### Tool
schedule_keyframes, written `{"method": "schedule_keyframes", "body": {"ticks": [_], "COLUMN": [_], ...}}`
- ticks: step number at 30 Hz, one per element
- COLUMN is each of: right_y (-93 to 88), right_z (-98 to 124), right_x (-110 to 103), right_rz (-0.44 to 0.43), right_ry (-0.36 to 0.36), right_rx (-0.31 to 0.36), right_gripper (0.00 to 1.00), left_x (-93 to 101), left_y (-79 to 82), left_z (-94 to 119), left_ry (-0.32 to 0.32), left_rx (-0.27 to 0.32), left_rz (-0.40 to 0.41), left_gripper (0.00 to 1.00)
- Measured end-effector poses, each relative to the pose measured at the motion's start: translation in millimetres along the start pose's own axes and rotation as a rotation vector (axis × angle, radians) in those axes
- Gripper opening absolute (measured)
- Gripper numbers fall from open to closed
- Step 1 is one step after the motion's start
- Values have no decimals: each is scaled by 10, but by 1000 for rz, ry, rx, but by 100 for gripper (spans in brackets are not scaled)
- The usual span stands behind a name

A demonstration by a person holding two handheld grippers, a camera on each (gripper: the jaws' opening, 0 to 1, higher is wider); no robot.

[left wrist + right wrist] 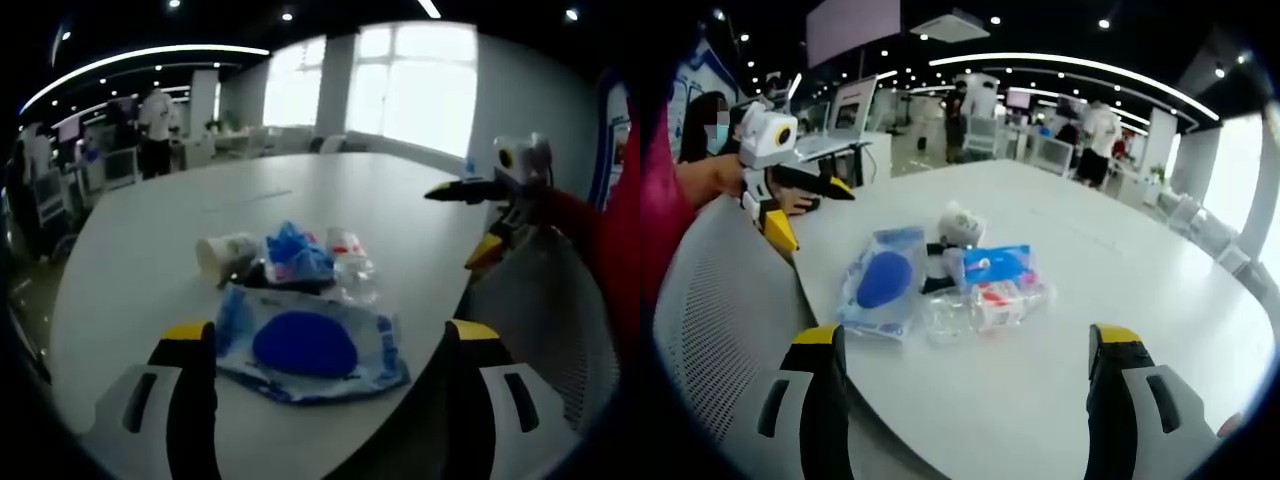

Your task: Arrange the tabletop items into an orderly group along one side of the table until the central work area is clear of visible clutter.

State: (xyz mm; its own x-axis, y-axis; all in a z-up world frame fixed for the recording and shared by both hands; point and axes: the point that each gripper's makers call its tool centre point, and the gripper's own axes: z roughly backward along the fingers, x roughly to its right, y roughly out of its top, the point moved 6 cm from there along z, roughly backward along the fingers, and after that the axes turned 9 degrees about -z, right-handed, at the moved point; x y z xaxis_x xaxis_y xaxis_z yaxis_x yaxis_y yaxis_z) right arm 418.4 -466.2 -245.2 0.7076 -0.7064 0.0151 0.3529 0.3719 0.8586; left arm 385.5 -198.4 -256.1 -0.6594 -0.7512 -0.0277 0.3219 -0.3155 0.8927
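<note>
- You have a small pile of items near one edge of the white round tabletop [150,230], beside the grey mesh chair back [710,300].
- The flat blue-and-white plastic pouch with a dark blue oval [305,345] lies on the side of the pile closest to the chair. It looks light, soft and a little slippery, so I think you should pinch it at a free corner or edge.
- Touching the pouch on its far side is the crushed clear plastic bottle with a red-and-white label [990,300]. It is probably light and springy, and may slide away; take it across the body.
- The white paper cup lying on its side [222,252] will crush easily, so hold it softly at the rim.
- The left gripper [330,345] has its fingers wide, holding nothing, with the pouch between them in the left gripper view.
- The right gripper [970,345] is also wide and empty, still short of the pile.
- The right gripper view shows a small blue packet with a white stripe [998,265] above the bottle; the left gripper view shows it as crumpled blue material only.
</note>
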Motion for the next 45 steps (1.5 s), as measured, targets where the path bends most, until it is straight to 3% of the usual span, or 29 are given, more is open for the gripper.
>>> {"method": "schedule_keyframes", "body": {"ticks": [17, 37, 45], "right_y": [63, 425, 573], "right_z": [5, -165, -369], "right_x": [92, 255, 322], "right_rz": [57, 206, 259], "right_ry": [-2, 47, 87], "right_rx": [-36, -53, -71], "right_gripper": [100, 99, 99], "left_x": [22, 24, 24], "left_y": [-7, -11, -21], "left_z": [-7, -3, -12], "left_ry": [-18, -10, -12], "left_rx": [-5, -11, -16], "left_rz": [8, -6, -5], "left_gripper": [90, 89, 89]}}
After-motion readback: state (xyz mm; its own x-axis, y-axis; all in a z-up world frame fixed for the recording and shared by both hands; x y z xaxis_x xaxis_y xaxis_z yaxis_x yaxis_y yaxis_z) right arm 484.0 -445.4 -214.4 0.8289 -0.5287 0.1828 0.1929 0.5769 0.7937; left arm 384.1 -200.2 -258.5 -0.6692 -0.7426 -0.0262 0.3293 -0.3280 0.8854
